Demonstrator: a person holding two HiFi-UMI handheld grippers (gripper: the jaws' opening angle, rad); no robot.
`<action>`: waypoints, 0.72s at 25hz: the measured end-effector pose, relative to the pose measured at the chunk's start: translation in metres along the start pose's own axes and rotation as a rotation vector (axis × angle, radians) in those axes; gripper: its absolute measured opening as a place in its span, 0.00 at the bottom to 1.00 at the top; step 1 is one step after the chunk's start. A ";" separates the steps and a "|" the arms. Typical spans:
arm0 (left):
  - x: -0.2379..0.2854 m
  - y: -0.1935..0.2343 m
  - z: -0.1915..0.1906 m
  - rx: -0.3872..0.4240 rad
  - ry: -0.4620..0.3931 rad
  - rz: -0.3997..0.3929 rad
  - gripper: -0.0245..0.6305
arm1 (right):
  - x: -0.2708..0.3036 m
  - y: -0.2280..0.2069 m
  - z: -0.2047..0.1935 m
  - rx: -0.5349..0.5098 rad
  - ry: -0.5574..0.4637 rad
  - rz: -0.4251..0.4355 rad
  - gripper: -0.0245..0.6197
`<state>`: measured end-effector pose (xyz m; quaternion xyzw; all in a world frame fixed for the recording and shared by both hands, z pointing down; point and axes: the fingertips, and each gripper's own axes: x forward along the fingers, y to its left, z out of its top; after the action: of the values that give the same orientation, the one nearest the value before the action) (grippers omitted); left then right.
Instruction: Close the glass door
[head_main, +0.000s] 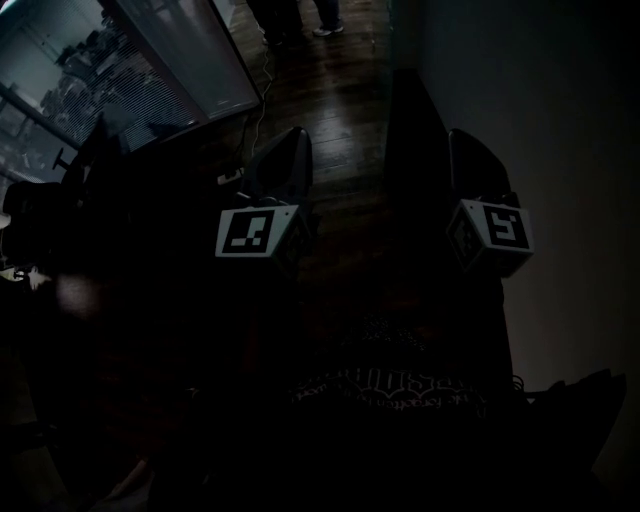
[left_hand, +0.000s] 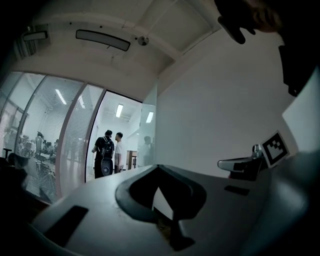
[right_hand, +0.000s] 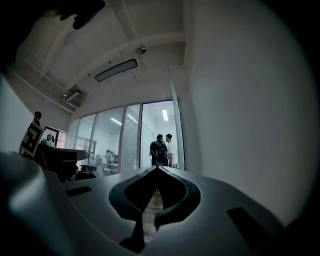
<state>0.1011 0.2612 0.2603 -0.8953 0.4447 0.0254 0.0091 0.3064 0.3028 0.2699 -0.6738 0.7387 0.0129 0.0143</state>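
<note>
The floor (head_main: 330, 110) at the upper middle of the head view is dark wood laid in planks, polished enough to throw back light. The partition (head_main: 110, 70) at upper left is clear, glossy glass. In the right gripper view the door (right_hand: 179, 142) is a bare glass pane, smooth and shiny, and the wall (right_hand: 245, 100) at the right is white, matt and even. The left gripper (left_hand: 159, 167) and right gripper (right_hand: 157, 167) have smooth grey shells that look like matt plastic. The cube (head_main: 250, 232) left of centre bears flat black-and-white prints without shine. A bar (left_hand: 239, 162) at the right of the left gripper view looks like bright metal
</note>
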 end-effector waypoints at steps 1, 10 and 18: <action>0.006 0.000 -0.001 -0.004 0.000 -0.001 0.03 | 0.005 -0.004 -0.001 0.002 0.000 0.001 0.04; 0.057 0.031 -0.026 0.001 -0.010 0.025 0.03 | 0.074 -0.021 -0.029 0.010 -0.006 0.024 0.04; 0.121 0.063 -0.014 0.011 -0.030 0.060 0.03 | 0.152 -0.045 -0.013 -0.010 -0.029 0.048 0.04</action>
<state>0.1247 0.1265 0.2686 -0.8811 0.4711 0.0364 0.0199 0.3373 0.1472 0.2773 -0.6555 0.7544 0.0267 0.0216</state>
